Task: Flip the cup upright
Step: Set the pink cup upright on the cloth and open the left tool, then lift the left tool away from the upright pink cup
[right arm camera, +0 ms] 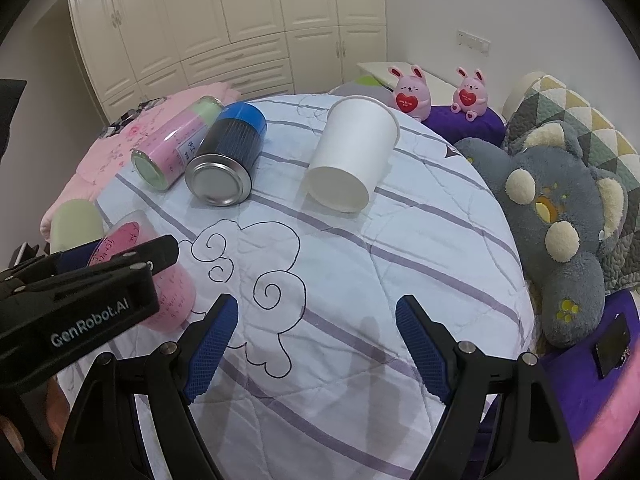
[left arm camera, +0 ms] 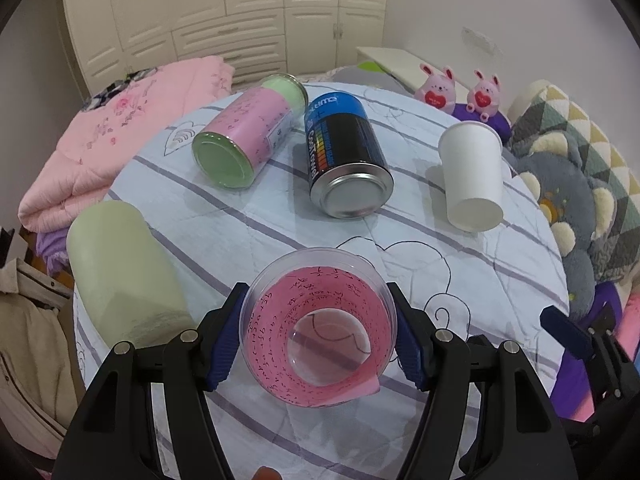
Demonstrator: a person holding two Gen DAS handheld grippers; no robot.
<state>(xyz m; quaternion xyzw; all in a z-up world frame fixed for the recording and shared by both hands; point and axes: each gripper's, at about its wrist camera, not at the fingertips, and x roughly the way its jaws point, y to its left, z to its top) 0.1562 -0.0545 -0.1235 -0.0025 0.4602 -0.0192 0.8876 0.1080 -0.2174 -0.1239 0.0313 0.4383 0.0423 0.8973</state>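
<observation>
Plainly, the biggest risk lies with the clear cup [left arm camera: 318, 330], lined with pink paper: the left gripper [left arm camera: 318, 336] has closed its jaws on its thin wall just above the quilt [left arm camera: 460, 248], and squeezing could buckle it or let it slip mid-turn. Lesser risk: the empty, wide-open right gripper [right arm camera: 316, 346] knocking something. Count: 2 cans, 2 plush bunnies, 1 white paper cup [left arm camera: 472, 176] lying on its side.

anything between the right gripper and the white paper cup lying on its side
Nothing visible does. The right gripper is open over bare quilt, and the white paper cup lies straight ahead. The blue can lies off to its left, and the left gripper holds the clear cup farther left.
</observation>
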